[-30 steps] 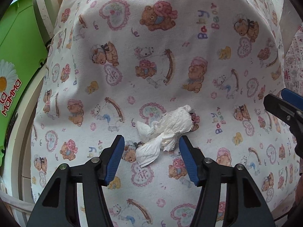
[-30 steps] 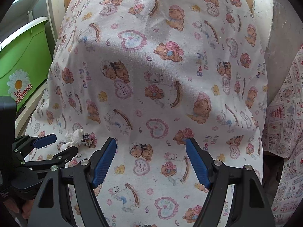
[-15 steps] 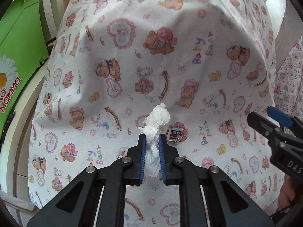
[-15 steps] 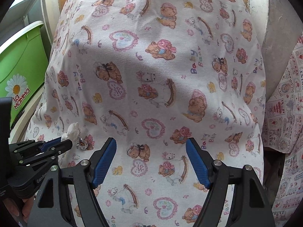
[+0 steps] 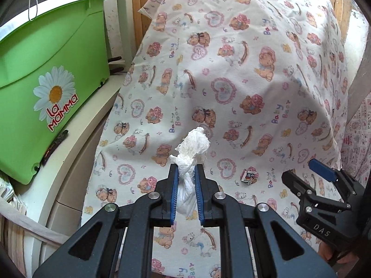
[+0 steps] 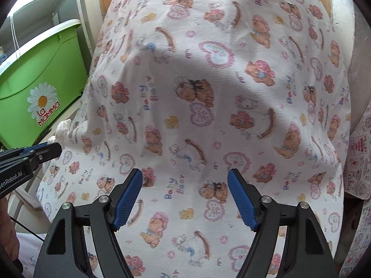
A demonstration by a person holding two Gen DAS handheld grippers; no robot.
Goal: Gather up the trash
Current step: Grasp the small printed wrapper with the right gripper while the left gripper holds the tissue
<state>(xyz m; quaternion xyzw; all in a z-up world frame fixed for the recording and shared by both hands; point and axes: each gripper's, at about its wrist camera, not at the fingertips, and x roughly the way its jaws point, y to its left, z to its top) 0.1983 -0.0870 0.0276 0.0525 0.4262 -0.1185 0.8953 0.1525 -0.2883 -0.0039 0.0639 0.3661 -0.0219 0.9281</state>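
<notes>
A crumpled white tissue (image 5: 191, 162) is pinched between the blue pads of my left gripper (image 5: 186, 173), which is shut on it and holds it lifted above the teddy-bear cloth (image 5: 243, 81). From the right wrist view the same tissue (image 6: 62, 131) pokes out of the left gripper (image 6: 52, 148) at the left edge. A small printed wrapper scrap (image 5: 249, 176) lies on the cloth to the right of the tissue. My right gripper (image 6: 185, 197) stands open over the cloth with nothing between its fingers; it also shows at the right in the left wrist view (image 5: 308, 173).
A green bin with a daisy and "La Mamma" on it (image 5: 46, 69) sits on a white ledge (image 5: 76, 143) to the left of the cloth. Wooden boards (image 5: 139, 11) rise behind. Another printed fabric (image 6: 359, 157) hangs at the right edge.
The left gripper closed on the tissue, then lifted it off the cloth and swung left, bringing the green bin into view. The right gripper stayed open and shifted slightly.
</notes>
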